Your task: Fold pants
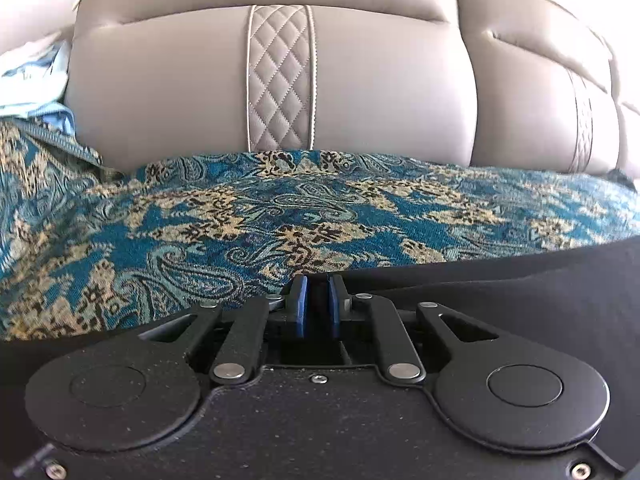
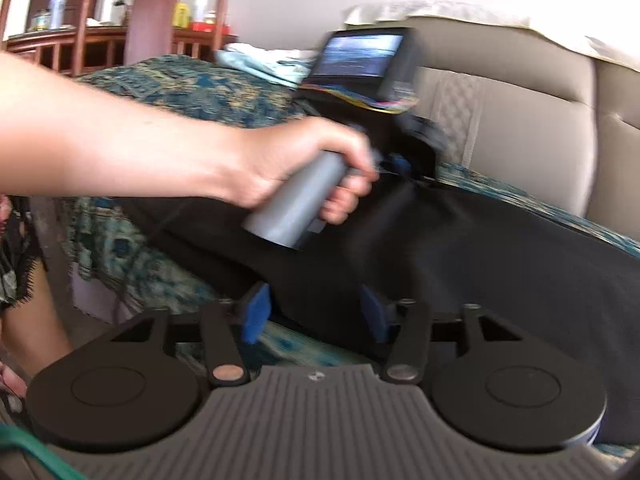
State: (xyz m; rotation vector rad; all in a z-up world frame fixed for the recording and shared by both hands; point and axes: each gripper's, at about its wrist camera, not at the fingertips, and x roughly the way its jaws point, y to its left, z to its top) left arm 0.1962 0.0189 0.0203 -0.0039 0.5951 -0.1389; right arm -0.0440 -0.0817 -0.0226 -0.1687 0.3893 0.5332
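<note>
Pants (image 2: pixel 480 248) lengthwise along sofa seat (image 1: pixel 280 208), parallel to backrest (image 1: pixel 180 92)

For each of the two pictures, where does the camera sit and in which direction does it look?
Left wrist: on the left gripper, facing the sofa backrest; its nearly shut blue pads show.
Right wrist: on the right gripper, facing leftward across the sofa; a hand holds the other gripper's handle.
Shared: the black pants and the patterned cover.
</note>
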